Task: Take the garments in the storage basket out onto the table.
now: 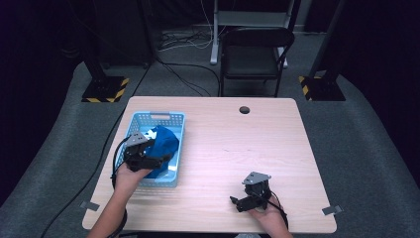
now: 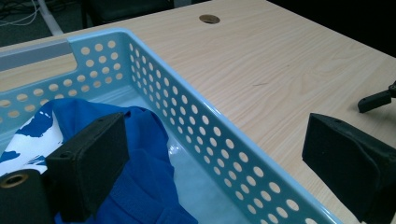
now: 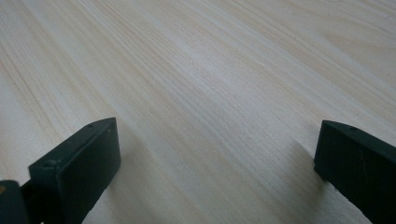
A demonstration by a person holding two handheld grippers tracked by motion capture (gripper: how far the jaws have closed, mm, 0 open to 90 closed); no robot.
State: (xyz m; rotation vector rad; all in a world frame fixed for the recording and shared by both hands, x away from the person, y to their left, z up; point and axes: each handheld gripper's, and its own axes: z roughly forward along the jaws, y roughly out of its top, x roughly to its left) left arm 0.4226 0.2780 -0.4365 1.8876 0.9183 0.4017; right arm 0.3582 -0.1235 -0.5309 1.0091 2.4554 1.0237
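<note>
Cloth [image 1: 161, 144], blue with white patches, lies bunched inside the light blue basket [image 1: 174, 148] at the left side of the counter [image 1: 233, 148], so whatever you mean to do with it looks barely begun: nothing is gripped yet. Your left tongs [image 1: 157, 159] hang over the basket's near right part with the jaws spread wide; in the left gripper view one jaw sits just above the cloth [image 2: 140, 154] and the other is out past the basket wall [image 2: 224, 140], over bare wood. That wall stands between the two jaws, and I judge it the main obstacle: closing from here would catch plastic as likely as fabric, so you would want to bring both jaws inside the rim first. Your right tongs [image 1: 238, 202] rest low over the near right of the counter, well apart from the basket, also spread, with plain wood between the jaws. Far side of the counter has a round cable hole [image 1: 244, 110]; beyond it a black chair [image 1: 255, 54] stands on the floor, clear of your work.
</note>
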